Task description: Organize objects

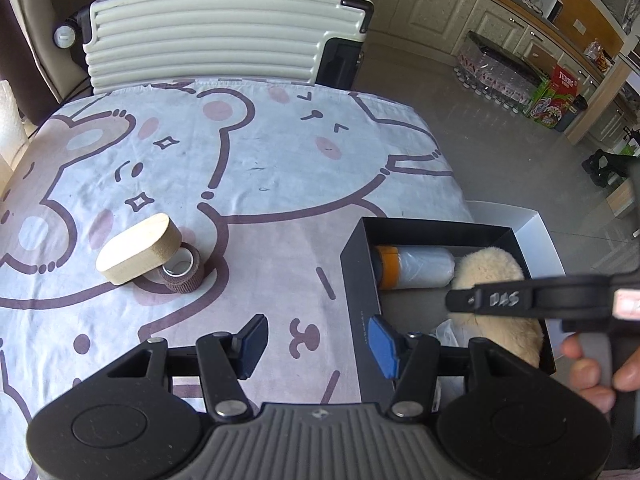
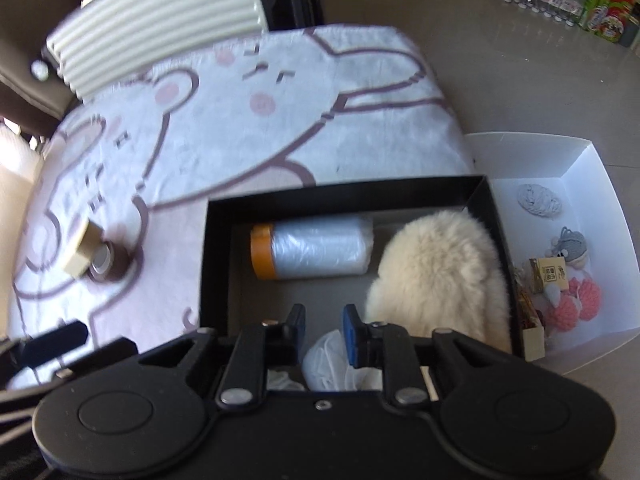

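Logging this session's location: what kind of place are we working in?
Most likely a home, kitchen or dining area: cream kitchen cabinets along the wall, a suitcase beside a table under a cartoon bear cloth, and drink cartons on the floor.

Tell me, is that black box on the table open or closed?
Open. The black box has no lid on it: a plastic roll, a fluffy cream item and a white bag show inside.

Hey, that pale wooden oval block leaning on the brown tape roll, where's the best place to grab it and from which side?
Grip the pale wooden oval block across its two long flat sides, coming from above with the left gripper, whose jaws are open. It rests tilted on the brown tape roll, so match the jaws to that tilt; its rounded ends would likely slip.
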A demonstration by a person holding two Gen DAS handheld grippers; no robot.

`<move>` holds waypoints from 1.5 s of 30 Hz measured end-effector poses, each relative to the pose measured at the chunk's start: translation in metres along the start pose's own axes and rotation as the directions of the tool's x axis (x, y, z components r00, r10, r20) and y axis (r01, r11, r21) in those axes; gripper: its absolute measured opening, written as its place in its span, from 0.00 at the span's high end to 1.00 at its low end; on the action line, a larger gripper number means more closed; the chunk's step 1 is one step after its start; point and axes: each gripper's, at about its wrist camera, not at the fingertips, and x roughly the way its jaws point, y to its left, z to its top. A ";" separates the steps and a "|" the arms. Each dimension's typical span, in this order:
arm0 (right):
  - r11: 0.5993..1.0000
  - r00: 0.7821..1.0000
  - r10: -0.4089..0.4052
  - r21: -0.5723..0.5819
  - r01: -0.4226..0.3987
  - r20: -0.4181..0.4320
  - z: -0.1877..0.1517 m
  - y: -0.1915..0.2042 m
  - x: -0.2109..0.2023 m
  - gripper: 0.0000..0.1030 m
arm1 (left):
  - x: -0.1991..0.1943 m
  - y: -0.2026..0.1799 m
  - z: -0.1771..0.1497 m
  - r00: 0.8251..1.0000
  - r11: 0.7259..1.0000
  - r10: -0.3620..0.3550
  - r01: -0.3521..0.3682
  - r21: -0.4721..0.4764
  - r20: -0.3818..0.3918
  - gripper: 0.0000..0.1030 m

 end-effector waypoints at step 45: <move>0.987 0.937 -0.157 0.077 0.140 0.312 -0.072 -0.024 -0.112 0.09 | -0.072 0.015 -0.010 0.978 0.980 0.159 -0.172 0.095 0.137 0.02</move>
